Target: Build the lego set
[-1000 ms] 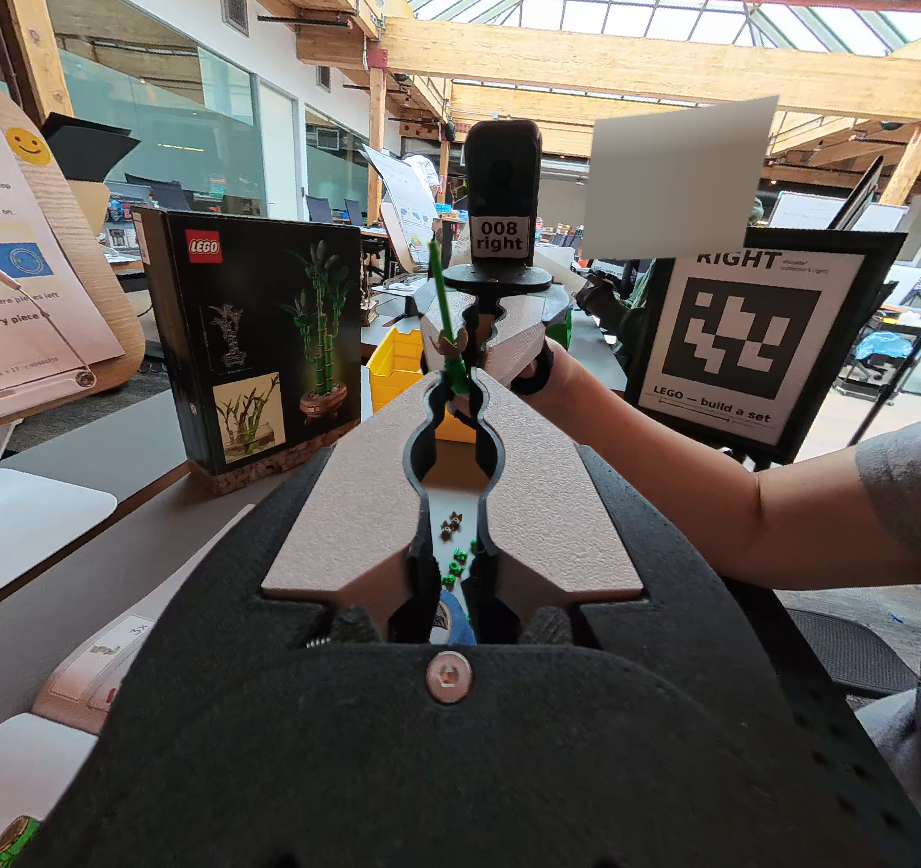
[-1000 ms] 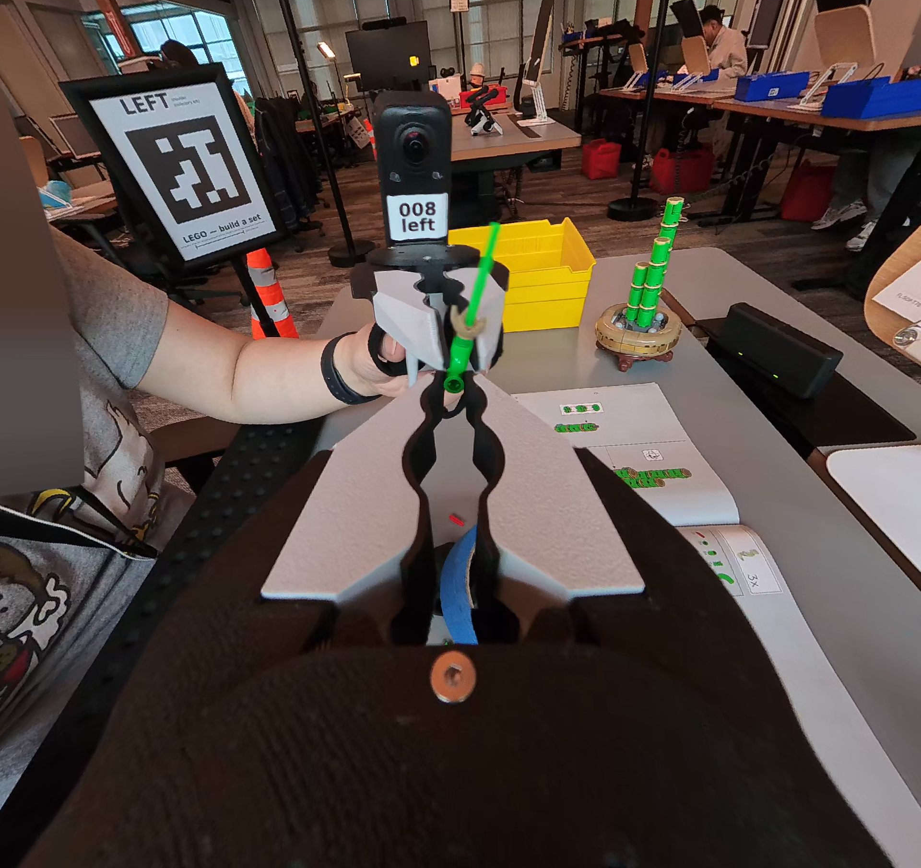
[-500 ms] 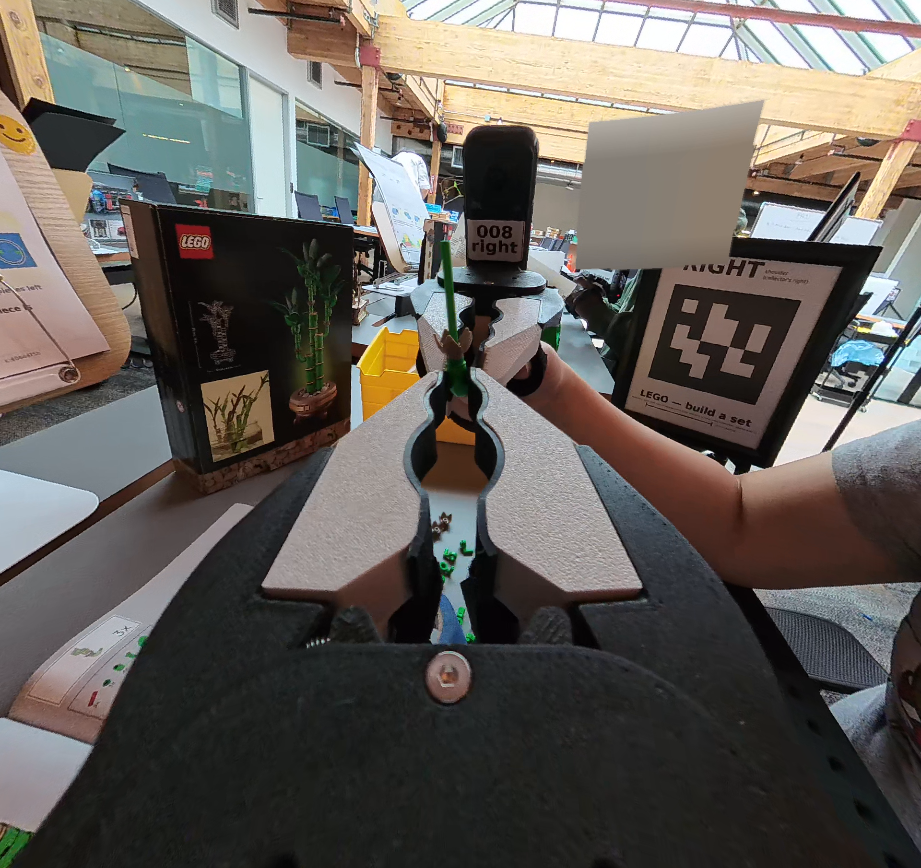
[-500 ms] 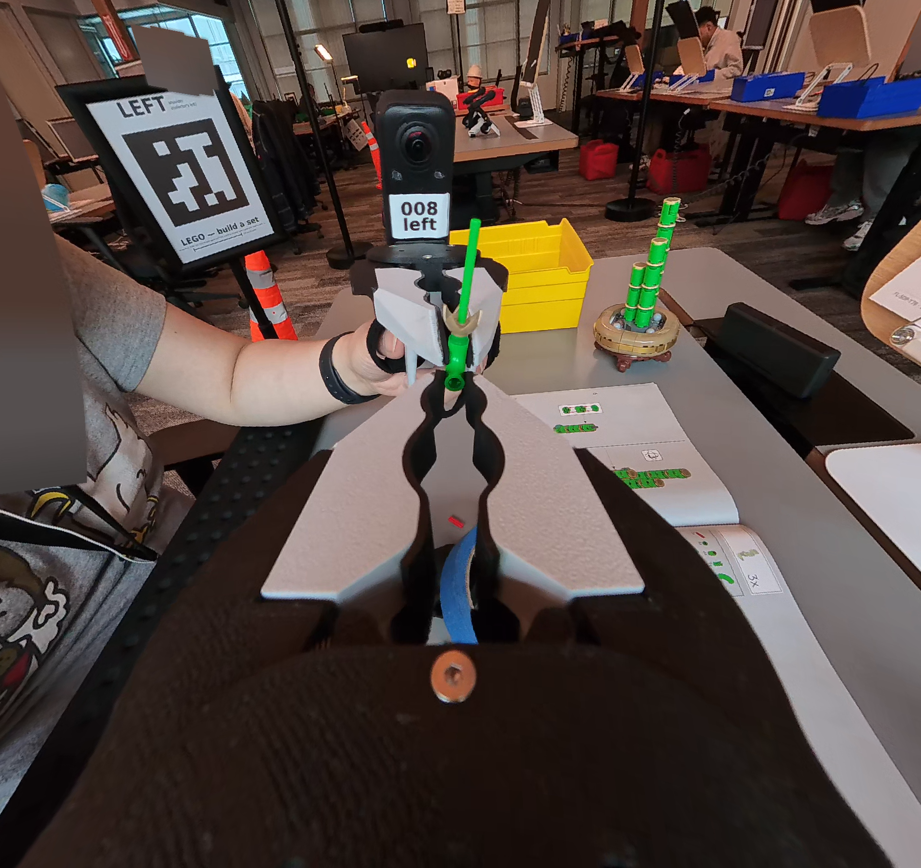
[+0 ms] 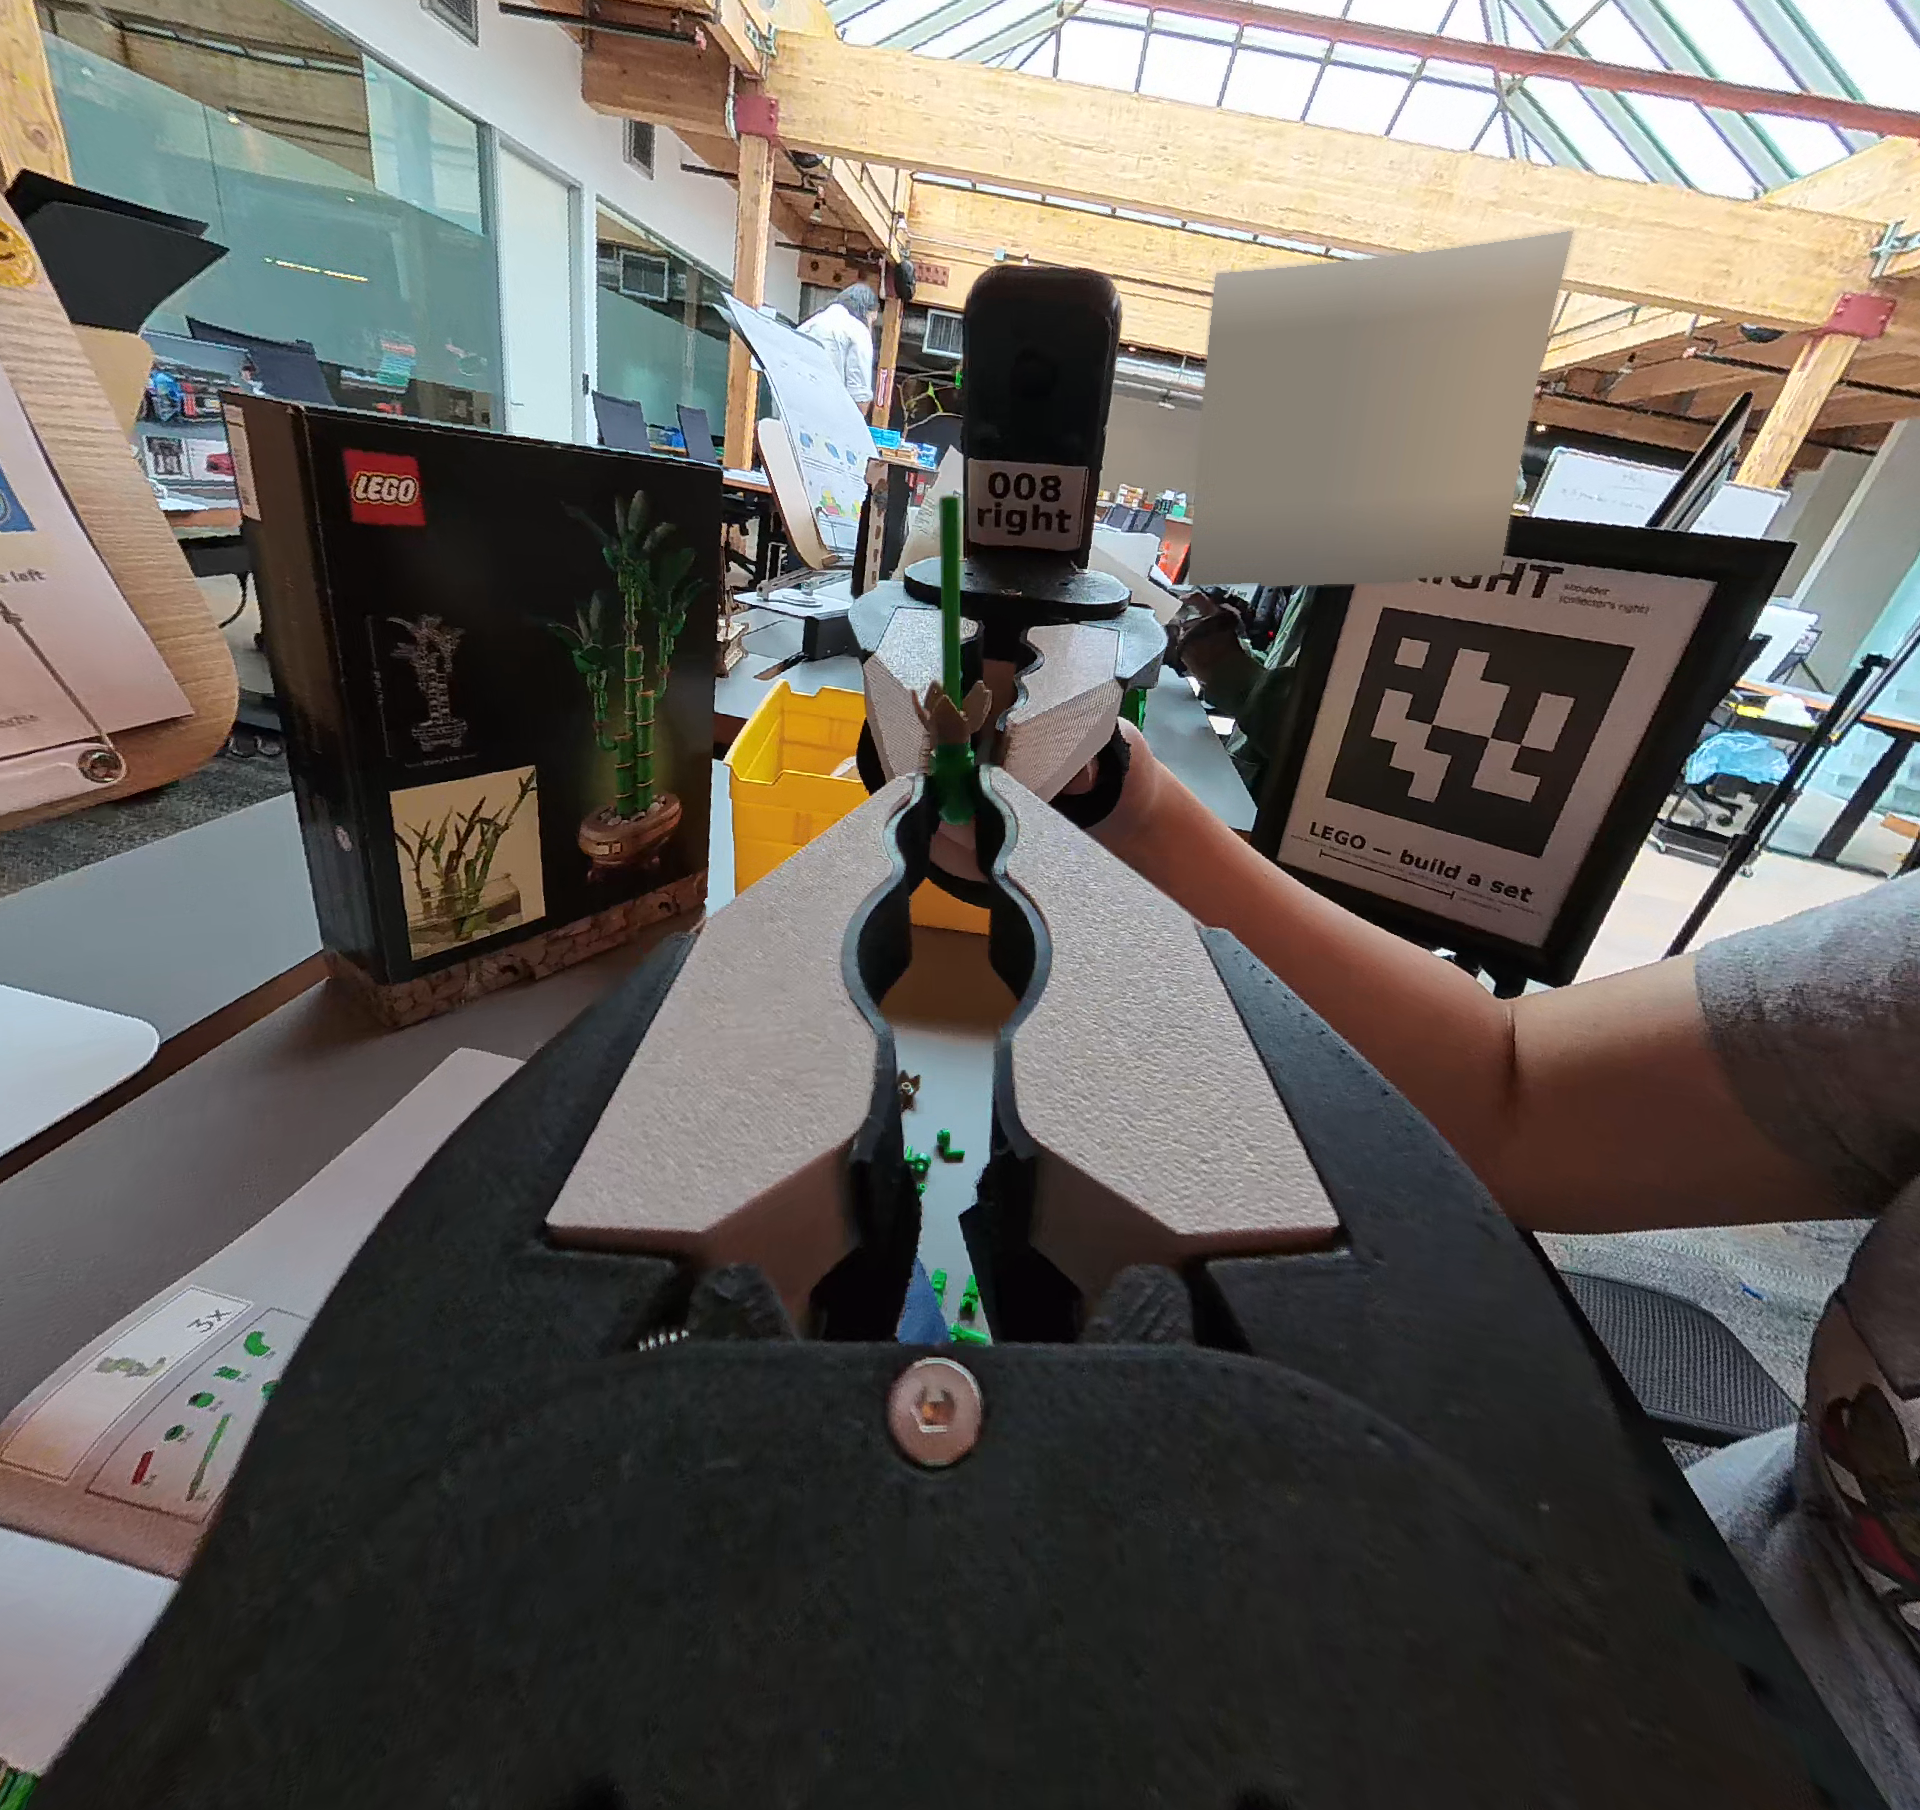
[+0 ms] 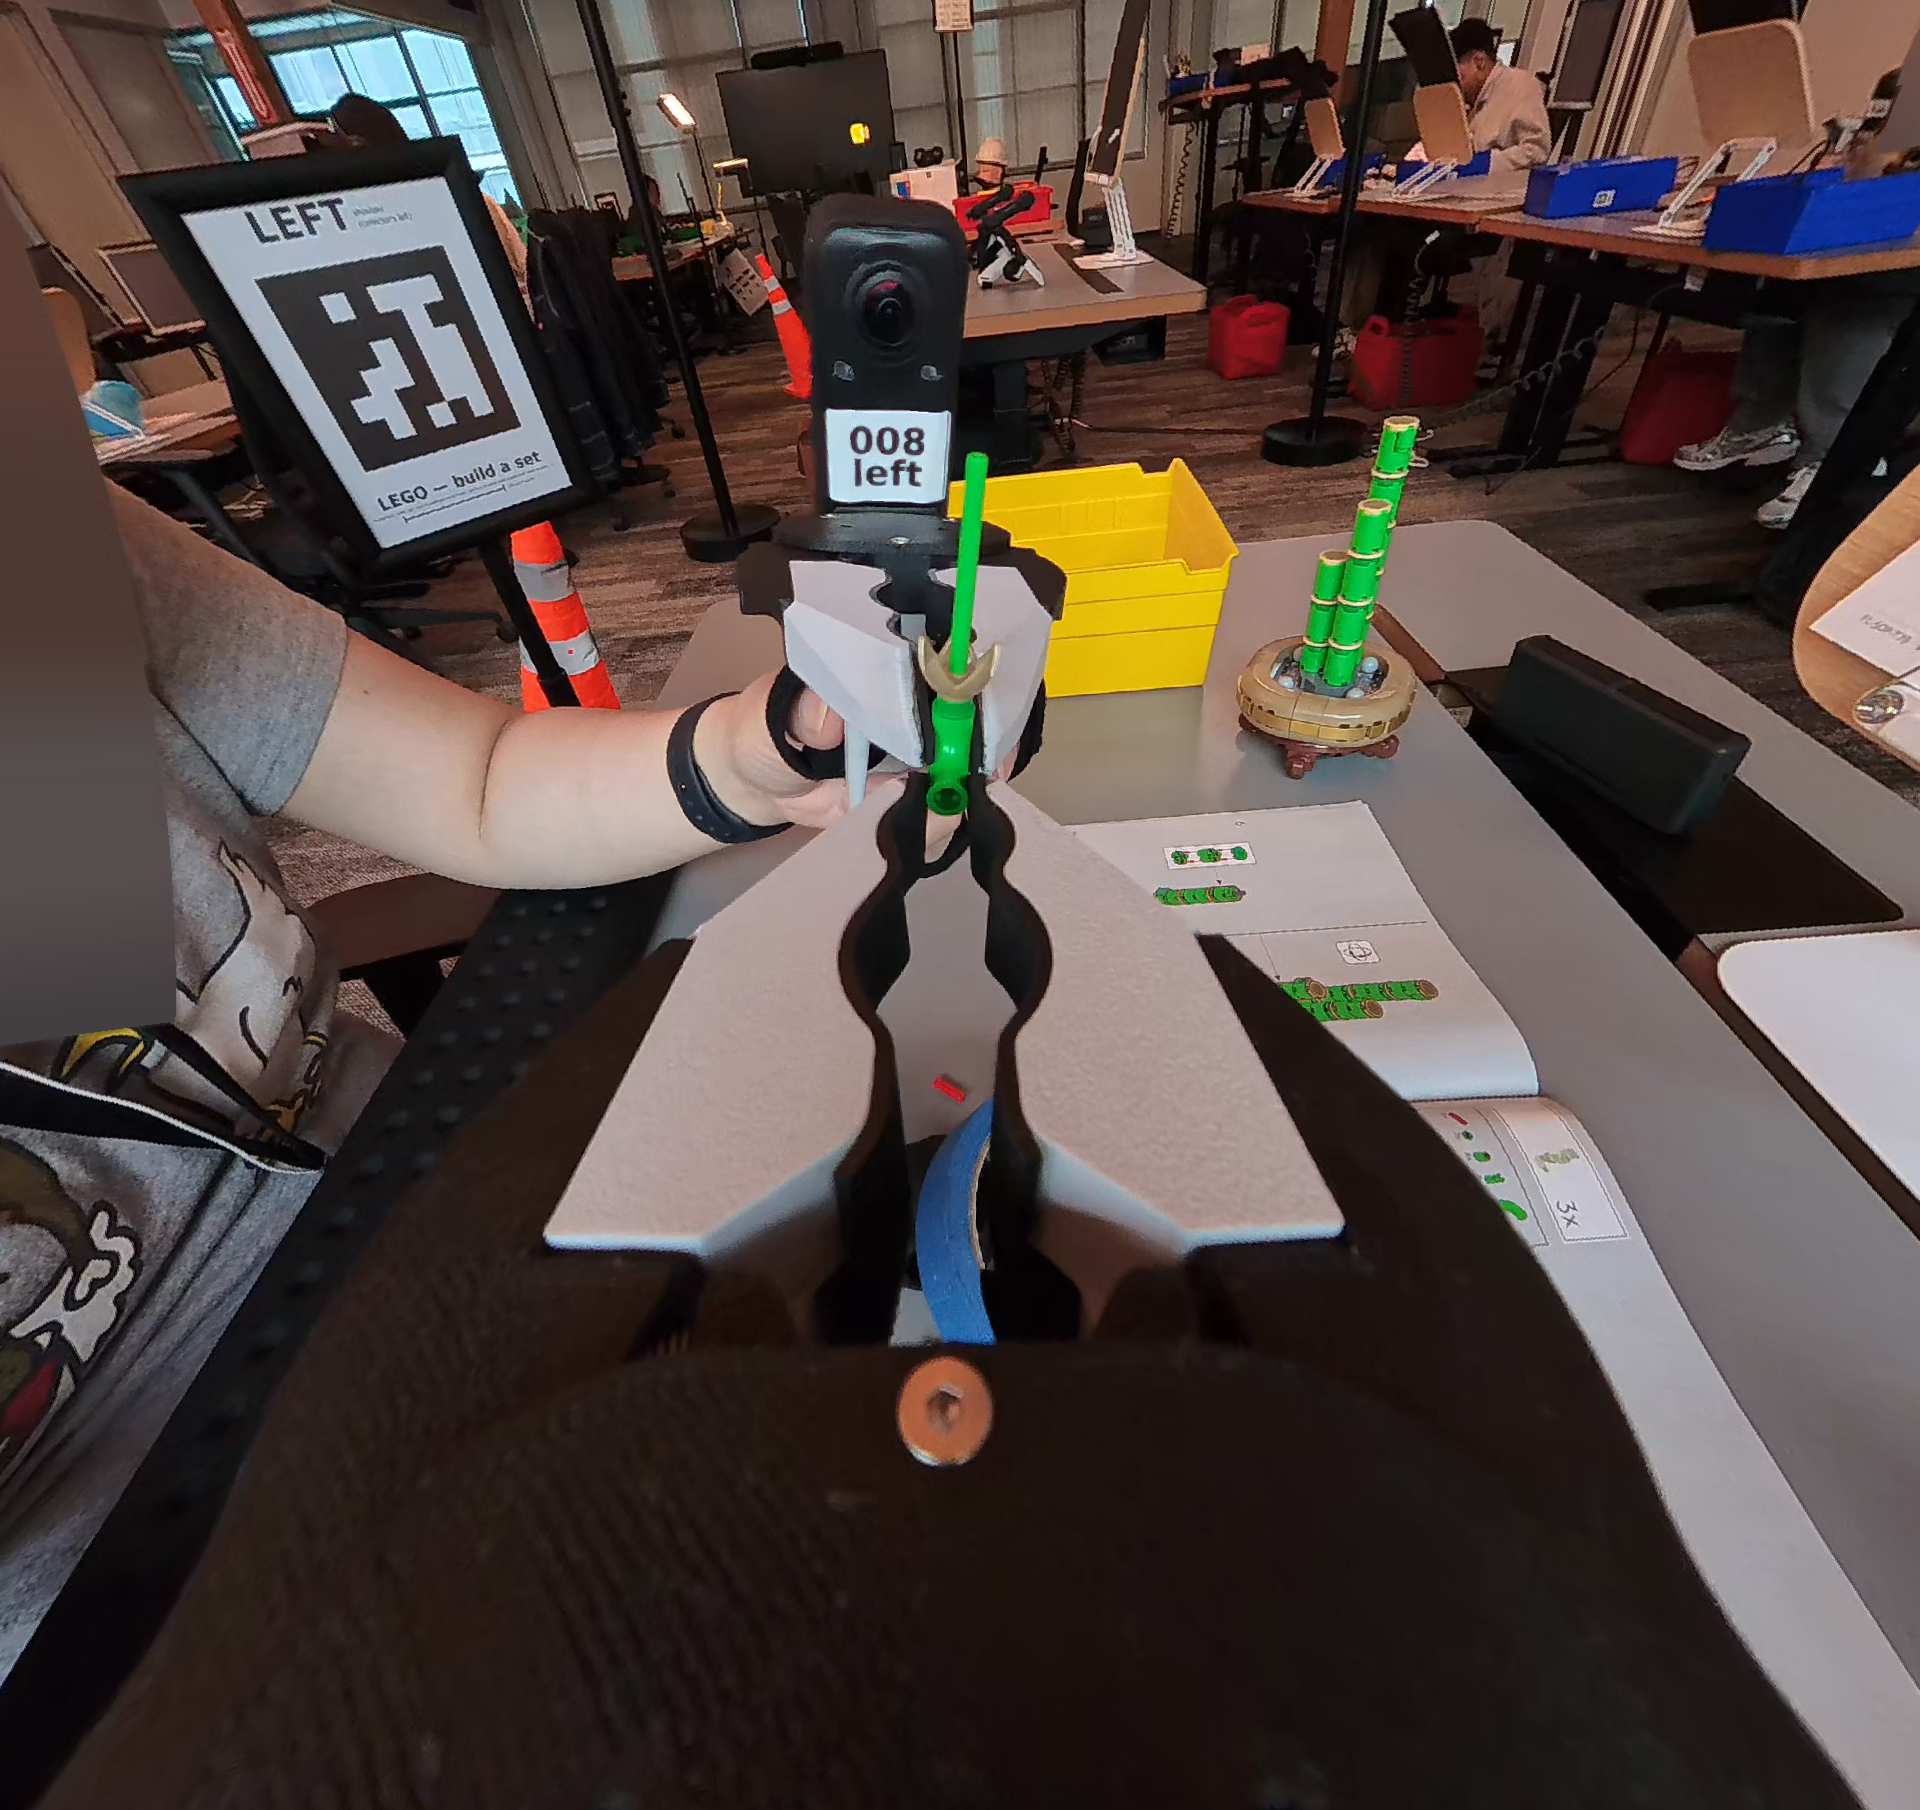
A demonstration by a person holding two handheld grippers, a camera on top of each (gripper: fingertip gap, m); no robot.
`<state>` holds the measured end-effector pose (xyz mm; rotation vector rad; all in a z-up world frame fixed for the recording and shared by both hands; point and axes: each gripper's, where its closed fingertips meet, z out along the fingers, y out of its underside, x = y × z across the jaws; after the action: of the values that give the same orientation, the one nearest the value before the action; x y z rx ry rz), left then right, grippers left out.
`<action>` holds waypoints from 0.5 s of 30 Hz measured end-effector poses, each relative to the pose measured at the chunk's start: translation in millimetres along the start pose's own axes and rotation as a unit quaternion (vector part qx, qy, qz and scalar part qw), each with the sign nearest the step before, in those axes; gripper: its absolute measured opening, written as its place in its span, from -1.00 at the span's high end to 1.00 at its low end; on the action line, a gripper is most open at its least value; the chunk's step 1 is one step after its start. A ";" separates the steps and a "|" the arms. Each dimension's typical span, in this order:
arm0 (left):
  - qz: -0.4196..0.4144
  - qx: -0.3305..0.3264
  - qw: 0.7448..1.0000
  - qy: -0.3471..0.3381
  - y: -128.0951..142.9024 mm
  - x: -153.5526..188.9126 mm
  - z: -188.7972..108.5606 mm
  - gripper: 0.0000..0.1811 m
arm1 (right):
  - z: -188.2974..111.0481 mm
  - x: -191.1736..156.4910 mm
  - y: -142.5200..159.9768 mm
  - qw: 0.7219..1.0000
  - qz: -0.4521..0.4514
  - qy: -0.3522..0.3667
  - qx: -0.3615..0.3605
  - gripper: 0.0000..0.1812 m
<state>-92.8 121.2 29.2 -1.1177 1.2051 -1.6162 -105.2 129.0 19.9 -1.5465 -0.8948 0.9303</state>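
Here both grippers meet in mid-air above the desk (image 6: 1558, 825): the left gripper (image 5: 951, 804) and right gripper (image 6: 945, 799) each have jaws closed on the green stem (image 6: 966, 576), just under its tan leaf collar (image 6: 958, 669). Apparently 1 sub-assembly step; next needs steady seating pressure. The yellow bin (image 6: 1122, 565) shows no contents.
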 end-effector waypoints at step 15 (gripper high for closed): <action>-0.004 0.031 0.999 0.011 -21.9 1.6 -14.7 0.94 | -37.1 4.4 -24.9 0.992 -0.058 0.111 -0.008 0.65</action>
<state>-109.4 128.1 48.6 -1.0680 1.1586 -1.6648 -71.5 121.9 48.5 -1.5592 -0.8259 0.6549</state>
